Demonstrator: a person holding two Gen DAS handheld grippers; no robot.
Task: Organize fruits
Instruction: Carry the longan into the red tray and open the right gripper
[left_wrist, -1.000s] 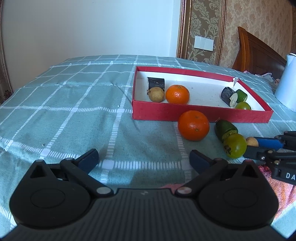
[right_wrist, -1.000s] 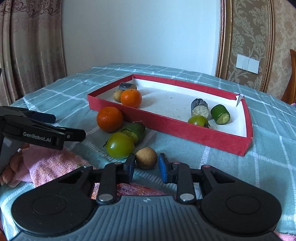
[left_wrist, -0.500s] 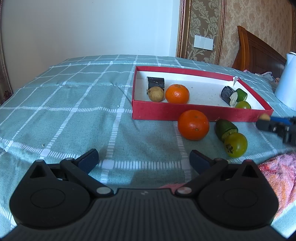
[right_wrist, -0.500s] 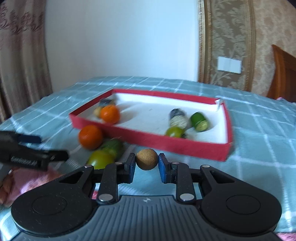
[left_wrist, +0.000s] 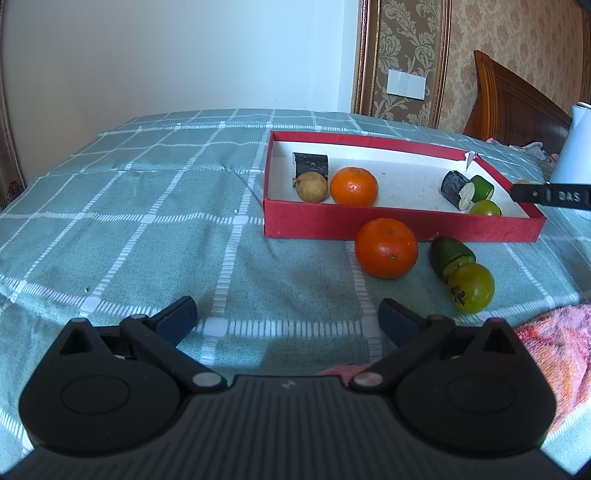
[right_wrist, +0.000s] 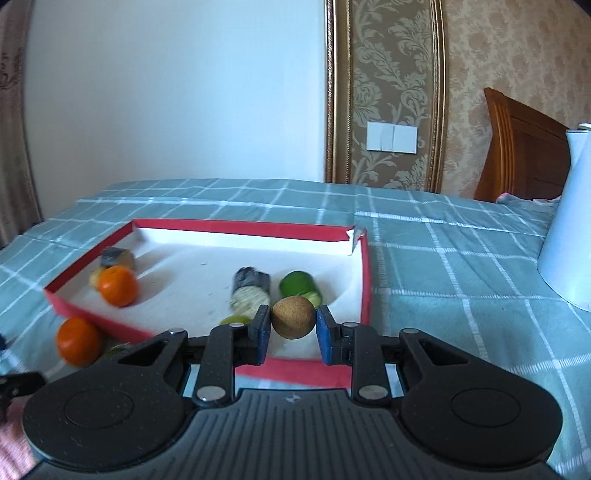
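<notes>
My right gripper (right_wrist: 293, 328) is shut on a small round brown fruit (right_wrist: 293, 316) and holds it above the near right corner of the red tray (right_wrist: 240, 230). The tray holds an orange (right_wrist: 118, 286), a brown fruit (left_wrist: 311, 187), two dark cut pieces (left_wrist: 457, 189), a green piece (right_wrist: 297, 284) and a green tomato (left_wrist: 485, 208). Outside the tray, on the cloth, lie an orange (left_wrist: 386, 248), a green cut fruit (left_wrist: 450, 255) and a green tomato (left_wrist: 472, 288). My left gripper (left_wrist: 286, 319) is open and empty, low over the cloth in front of them.
The table has a teal checked cloth (left_wrist: 147, 221). A pink towel (left_wrist: 554, 343) lies at the near right edge. A white kettle (right_wrist: 569, 221) stands to the right of the tray. A wooden headboard (left_wrist: 517, 107) is behind it.
My right gripper has lifted the brown fruit off the cloth and carried it forward and right, over the tray's near right corner. The left gripper has not moved.
</notes>
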